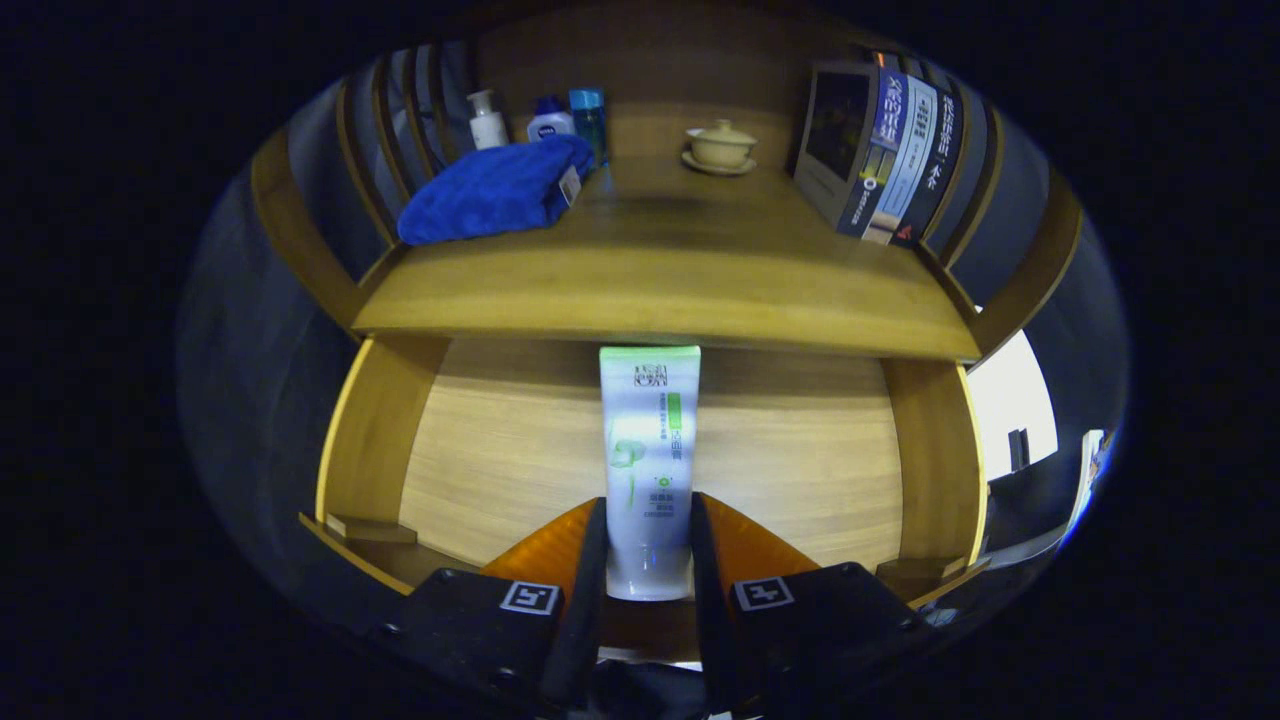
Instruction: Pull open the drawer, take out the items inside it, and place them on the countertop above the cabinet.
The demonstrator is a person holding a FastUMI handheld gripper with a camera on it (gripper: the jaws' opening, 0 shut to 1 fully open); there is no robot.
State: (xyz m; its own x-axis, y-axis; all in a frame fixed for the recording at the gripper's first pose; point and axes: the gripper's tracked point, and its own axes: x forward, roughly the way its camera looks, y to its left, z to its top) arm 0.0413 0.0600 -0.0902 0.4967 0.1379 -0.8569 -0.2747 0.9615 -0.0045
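Gripper (648,560) clamping the tube (649,450), both fingers pressing its sides. Tube's long axis pointing toward 12 o'clock. Countertop (660,270) lying just beyond its cap.

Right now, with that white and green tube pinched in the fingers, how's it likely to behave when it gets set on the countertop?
The hand-held gripper grips the tube near its lower end, so it probably squashes a little. It looks slim and tall, so stood upright on the countertop it may tip. Its glossy skin could slip.
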